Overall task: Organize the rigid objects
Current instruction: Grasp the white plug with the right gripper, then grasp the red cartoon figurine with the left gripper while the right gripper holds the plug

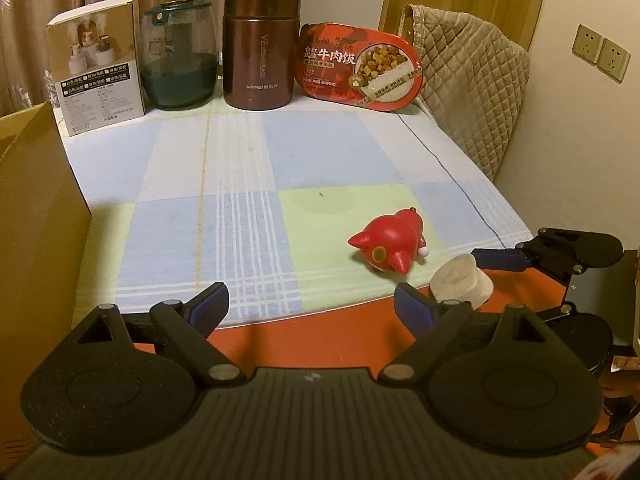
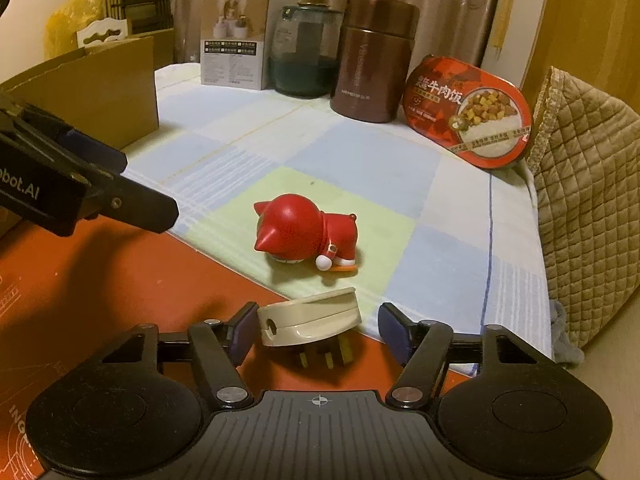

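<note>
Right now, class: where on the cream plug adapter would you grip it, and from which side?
Grip the cream plug adapter across its rounded body's two outer sides, coming from the near edge as the right tongs already do. It lies tilted with its brass prongs pointing down and toward the camera, so avoid those; the body's sides face the pads.

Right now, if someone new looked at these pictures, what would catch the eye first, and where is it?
First the bright red cat figurine, lying on the checked cloth near its front edge. Next the cream plug adapter between the fingers of the right gripper, on the orange mat just in front of the figurine. At the back stand a brown flask and a red meal box propped on its edge.
</note>
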